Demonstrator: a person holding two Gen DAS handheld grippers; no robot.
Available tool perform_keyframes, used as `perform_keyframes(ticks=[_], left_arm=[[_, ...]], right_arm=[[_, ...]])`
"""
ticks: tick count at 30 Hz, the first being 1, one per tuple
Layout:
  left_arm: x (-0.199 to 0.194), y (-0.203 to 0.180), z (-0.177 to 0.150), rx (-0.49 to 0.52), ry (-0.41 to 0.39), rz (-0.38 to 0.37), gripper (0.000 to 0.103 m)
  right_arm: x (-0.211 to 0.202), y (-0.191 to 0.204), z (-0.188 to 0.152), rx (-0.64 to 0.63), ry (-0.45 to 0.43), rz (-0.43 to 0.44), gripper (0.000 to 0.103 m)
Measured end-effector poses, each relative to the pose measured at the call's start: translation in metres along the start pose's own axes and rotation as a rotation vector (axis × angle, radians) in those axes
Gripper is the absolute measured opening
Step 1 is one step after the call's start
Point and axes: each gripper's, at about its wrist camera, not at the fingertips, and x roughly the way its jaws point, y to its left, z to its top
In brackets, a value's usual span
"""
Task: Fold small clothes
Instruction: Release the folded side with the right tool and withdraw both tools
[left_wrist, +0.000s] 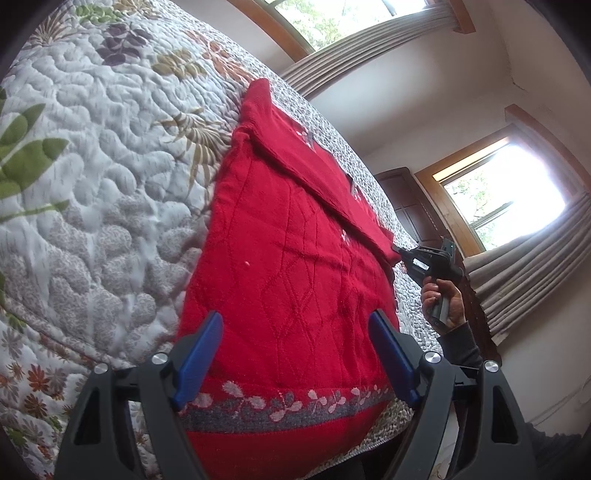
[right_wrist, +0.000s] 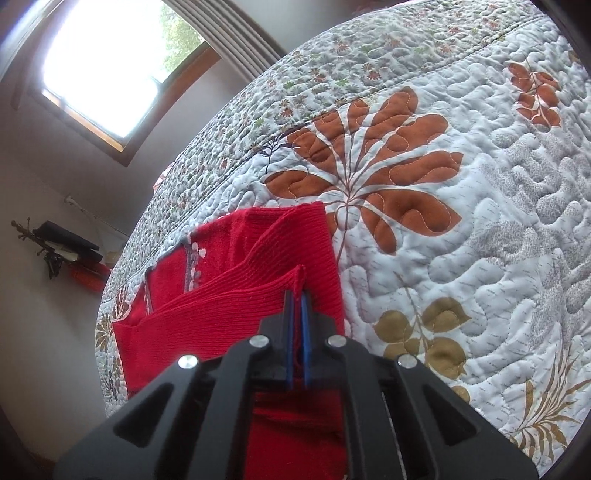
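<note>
A small red knitted sweater (left_wrist: 280, 258) lies flat on the quilted bedspread (left_wrist: 92, 184), with a grey band of pink flowers along its hem. My left gripper (left_wrist: 295, 347) hovers open above the hem end, its blue fingers (left_wrist: 201, 354) spread wide with nothing between them. In the right wrist view my right gripper (right_wrist: 297, 295) is shut on the ribbed cuff of a sleeve (right_wrist: 236, 299), lifted over the sweater body (right_wrist: 166, 284). The left wrist view shows the right gripper (left_wrist: 400, 254) at the sweater's far edge, holding the sleeve folded across the body.
The quilt (right_wrist: 443, 184) carries leaf prints and spreads widely around the sweater. A hand (left_wrist: 441, 299) and dark sleeve hold the right gripper past the bed's edge. Windows with curtains (left_wrist: 517, 266) and a dark wooden door stand beyond. A small shelf (right_wrist: 66, 243) hangs on the wall.
</note>
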Motion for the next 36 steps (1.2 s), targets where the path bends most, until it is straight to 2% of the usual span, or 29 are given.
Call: perform_keyframes(ticks=[2, 3, 5, 6, 9, 12, 14, 15, 20, 23, 24, 25, 28, 31, 34, 36], left_arm=[[0.0, -0.003, 0.0, 0.007, 0.0, -0.001, 0.081], [-0.001, -0.003, 0.0, 0.009, 0.001, -0.001, 0.081], [-0.002, -0.004, 0.0, 0.012, 0.001, 0.0, 0.081], [-0.003, -0.004, 0.0, 0.011, -0.001, 0.001, 0.081], [-0.006, 0.0, 0.0, 0.002, -0.004, 0.006, 0.081], [-0.006, 0.003, -0.002, -0.005, -0.003, 0.009, 0.081], [-0.006, 0.002, -0.004, -0.006, -0.001, 0.01, 0.081], [-0.007, 0.001, -0.005, -0.005, 0.0, 0.009, 0.081], [-0.011, -0.002, -0.007, 0.001, -0.006, 0.012, 0.081], [-0.014, -0.002, -0.006, -0.002, -0.01, 0.012, 0.081], [-0.016, -0.002, -0.006, 0.001, -0.013, 0.009, 0.081], [-0.018, -0.003, -0.006, 0.005, -0.016, 0.009, 0.081], [-0.019, -0.001, -0.006, 0.004, -0.012, 0.012, 0.081], [-0.017, 0.004, -0.008, -0.008, -0.009, 0.019, 0.081], [-0.015, 0.006, -0.009, -0.016, -0.008, 0.022, 0.081], [-0.013, 0.006, -0.008, -0.015, -0.004, 0.024, 0.081]], right_arm=[[0.004, -0.002, -0.002, 0.001, 0.015, -0.005, 0.003], [0.005, -0.003, -0.003, 0.004, 0.02, -0.001, 0.008], [0.003, -0.005, -0.008, 0.018, 0.053, 0.042, 0.019], [0.001, -0.004, -0.012, 0.017, 0.061, 0.056, 0.03], [-0.005, -0.006, -0.024, 0.014, 0.074, 0.067, 0.033], [-0.003, -0.009, -0.032, 0.018, 0.092, 0.081, 0.032], [-0.001, -0.01, -0.033, 0.011, 0.082, 0.066, 0.007], [-0.003, -0.011, -0.033, 0.016, 0.069, 0.062, 0.004], [-0.006, -0.017, -0.036, 0.069, 0.066, 0.039, 0.003], [-0.005, -0.018, -0.036, 0.064, 0.065, 0.038, 0.008], [-0.009, -0.018, -0.035, 0.067, 0.052, 0.038, 0.008], [-0.015, -0.02, -0.035, 0.07, 0.034, 0.033, 0.014], [-0.03, -0.017, -0.029, 0.065, -0.029, 0.054, 0.014], [-0.037, -0.001, -0.025, 0.005, -0.072, 0.075, 0.014], [-0.019, 0.01, -0.023, -0.03, -0.024, 0.105, 0.014], [-0.003, 0.008, -0.025, -0.03, 0.009, 0.096, 0.014]])
